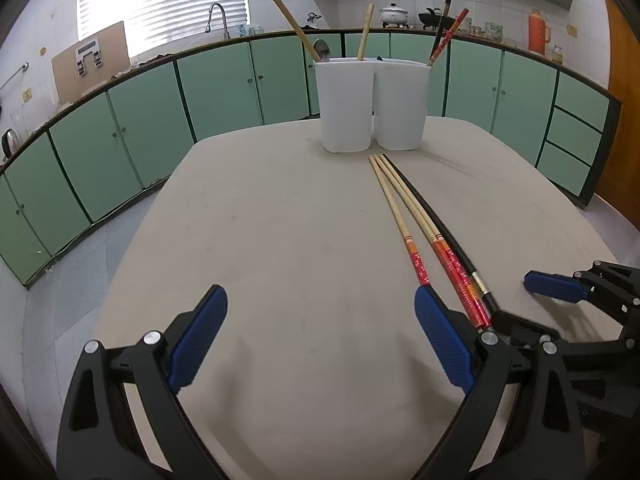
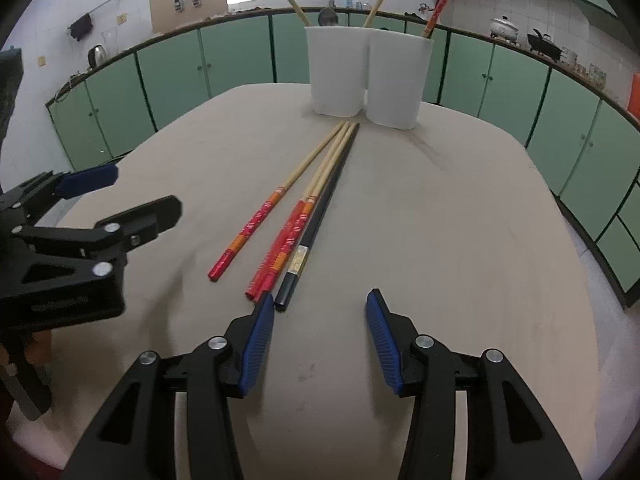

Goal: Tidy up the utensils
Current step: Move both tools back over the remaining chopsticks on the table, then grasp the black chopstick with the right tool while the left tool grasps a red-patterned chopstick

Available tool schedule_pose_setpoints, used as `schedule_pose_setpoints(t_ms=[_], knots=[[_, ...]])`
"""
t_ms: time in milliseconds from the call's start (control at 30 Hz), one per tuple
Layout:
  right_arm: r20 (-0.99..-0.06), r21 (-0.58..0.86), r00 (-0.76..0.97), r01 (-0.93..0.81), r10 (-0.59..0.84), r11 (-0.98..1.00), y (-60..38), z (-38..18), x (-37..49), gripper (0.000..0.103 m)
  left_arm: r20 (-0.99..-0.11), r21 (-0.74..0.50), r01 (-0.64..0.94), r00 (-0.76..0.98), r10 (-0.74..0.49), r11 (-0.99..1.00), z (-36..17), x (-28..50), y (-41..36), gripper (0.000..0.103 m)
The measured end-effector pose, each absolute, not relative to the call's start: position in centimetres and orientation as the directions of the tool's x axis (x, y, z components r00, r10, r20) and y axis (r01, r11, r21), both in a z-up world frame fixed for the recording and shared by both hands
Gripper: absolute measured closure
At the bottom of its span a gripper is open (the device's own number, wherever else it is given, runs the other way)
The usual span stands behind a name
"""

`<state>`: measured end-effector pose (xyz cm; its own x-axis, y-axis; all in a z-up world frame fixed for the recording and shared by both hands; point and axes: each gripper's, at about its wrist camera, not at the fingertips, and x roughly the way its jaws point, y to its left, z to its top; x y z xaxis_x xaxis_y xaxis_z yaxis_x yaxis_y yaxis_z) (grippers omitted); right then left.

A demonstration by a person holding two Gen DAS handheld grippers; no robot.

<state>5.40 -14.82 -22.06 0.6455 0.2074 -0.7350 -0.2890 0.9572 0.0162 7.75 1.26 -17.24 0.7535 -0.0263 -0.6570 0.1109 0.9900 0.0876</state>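
Three bamboo chopsticks with red handles [image 1: 416, 216] [image 2: 298, 216] and one black chopstick [image 1: 436, 224] [image 2: 320, 220] lie together on the beige table [image 1: 280, 220] [image 2: 440, 220], tips toward two white holders. The left holder [image 1: 346, 104] [image 2: 336, 72] holds bamboo sticks and a spoon. The right holder [image 1: 402, 106] [image 2: 396, 80] holds a red and a black chopstick. My left gripper [image 1: 320, 336] is open and empty, just left of the handles. My right gripper [image 2: 320, 336] is open and empty, right at the handle ends.
Green kitchen cabinets [image 1: 220, 84] ring the table, with a sink tap [image 1: 218, 16], pots [image 1: 394, 14] and an orange flask [image 1: 538, 32] on the counter. The right gripper's blue pad [image 1: 556, 286] shows in the left view; the left gripper's body [image 2: 80, 248] shows in the right view.
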Motion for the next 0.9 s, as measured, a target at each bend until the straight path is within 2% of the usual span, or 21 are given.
schedule_pose_setpoints(t_ms=[133, 267, 533, 900], knots=[[-0.734, 0.026, 0.654, -0.245, 0.185, 0.969, -16.2, -21.9, 6.0, 0.055, -0.659, 0.084, 0.104, 0.752, -0.023, 0.991, -17.3, 7.9, 1.4, 0.011], [-0.725, 0.096, 0.646, -0.249, 0.239, 0.964, -17.0, -21.8, 5.9, 0.056, -0.660, 0.081, 0.102, 0.751, -0.023, 0.991, -17.4, 8.1, 1.4, 0.011], [-0.720, 0.104, 0.643, -0.274, 0.262, 0.956, -15.9, -22.1, 5.5, 0.079, -0.660, 0.087, 0.118, 0.750, -0.031, 0.989, -17.5, 7.9, 1.1, 0.011], [-0.723, 0.114, 0.632, -0.292, 0.280, 0.950, -15.4, -22.1, 6.0, 0.096, -0.673, 0.079, 0.161, 0.737, -0.067, 0.984, -17.7, 8.0, 0.1, 0.011]])
